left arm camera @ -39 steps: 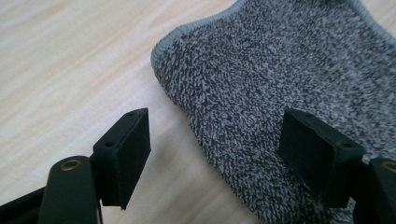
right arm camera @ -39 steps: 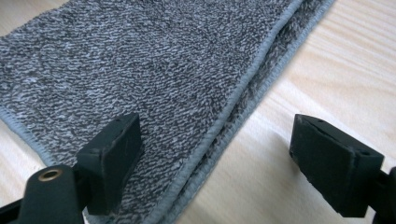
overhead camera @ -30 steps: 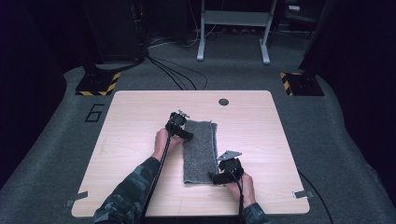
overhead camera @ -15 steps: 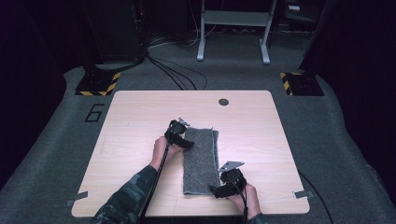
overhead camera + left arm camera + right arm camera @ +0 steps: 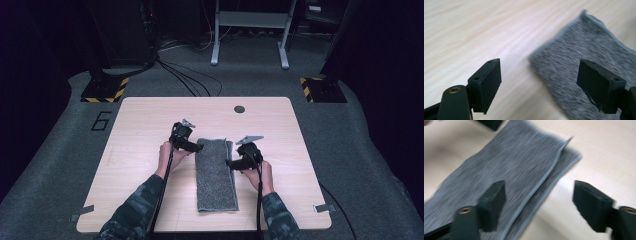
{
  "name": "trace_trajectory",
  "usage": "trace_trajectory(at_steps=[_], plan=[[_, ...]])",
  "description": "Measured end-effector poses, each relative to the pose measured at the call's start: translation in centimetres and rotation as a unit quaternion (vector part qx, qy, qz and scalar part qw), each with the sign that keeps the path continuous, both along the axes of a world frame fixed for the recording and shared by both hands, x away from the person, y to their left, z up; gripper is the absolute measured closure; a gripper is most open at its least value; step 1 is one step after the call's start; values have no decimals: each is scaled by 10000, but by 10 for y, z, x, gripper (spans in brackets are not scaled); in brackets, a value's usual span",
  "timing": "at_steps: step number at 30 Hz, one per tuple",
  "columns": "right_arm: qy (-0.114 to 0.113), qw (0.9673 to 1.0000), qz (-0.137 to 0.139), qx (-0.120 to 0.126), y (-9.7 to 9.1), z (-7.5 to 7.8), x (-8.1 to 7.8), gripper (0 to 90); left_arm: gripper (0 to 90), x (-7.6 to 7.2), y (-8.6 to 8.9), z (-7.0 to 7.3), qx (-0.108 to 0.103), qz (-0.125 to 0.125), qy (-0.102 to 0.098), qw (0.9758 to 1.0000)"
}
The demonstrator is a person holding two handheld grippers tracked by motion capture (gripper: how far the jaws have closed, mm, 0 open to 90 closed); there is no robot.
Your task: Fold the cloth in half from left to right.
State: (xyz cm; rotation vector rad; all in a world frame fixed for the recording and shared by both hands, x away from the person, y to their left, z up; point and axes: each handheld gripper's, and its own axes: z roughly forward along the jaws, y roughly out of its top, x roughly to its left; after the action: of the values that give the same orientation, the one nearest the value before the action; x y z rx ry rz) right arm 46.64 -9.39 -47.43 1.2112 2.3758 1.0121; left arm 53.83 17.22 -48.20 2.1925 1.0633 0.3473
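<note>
A grey towel (image 5: 216, 172), folded into a long strip, lies flat in the middle of the wooden table (image 5: 150, 115). My left gripper (image 5: 198, 147) hovers at the towel's far left corner, open, its jaws straddling the towel's (image 5: 584, 50) edge and bare wood, gripping nothing (image 5: 539, 68). My right gripper (image 5: 230, 162) is at the towel's right edge, pointing left. Its jaws have just been closing but stand apart (image 5: 539, 188) above the layered hem of the towel (image 5: 519, 157), and the pads do not press on it.
A small dark round hole (image 5: 239, 109) sits near the table's far edge. Tape strips mark the front corners (image 5: 81, 213). Beyond the table, cables, two striped floor plates (image 5: 106, 90) and a metal stand (image 5: 248, 30) rest on the dark floor.
My right gripper has moved from the towel's near right corner away from the person along the right edge. My left gripper shifted slightly at the far left corner.
</note>
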Motion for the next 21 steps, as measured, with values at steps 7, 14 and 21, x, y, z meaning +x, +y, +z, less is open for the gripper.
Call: trace_trajectory(at_steps=[7,14,21], plan=[[4,9996,-266,-64,20,-5,50,565,199,17,12,-10,11,379,153,9992],[70,9983,-356,-462,35,-19,70,742,203,21,2,-18,244,319,238,9989],[43,9955,-484,-816,35,-24,67,741,203,21,-5,-22,542,264,220,9979]])
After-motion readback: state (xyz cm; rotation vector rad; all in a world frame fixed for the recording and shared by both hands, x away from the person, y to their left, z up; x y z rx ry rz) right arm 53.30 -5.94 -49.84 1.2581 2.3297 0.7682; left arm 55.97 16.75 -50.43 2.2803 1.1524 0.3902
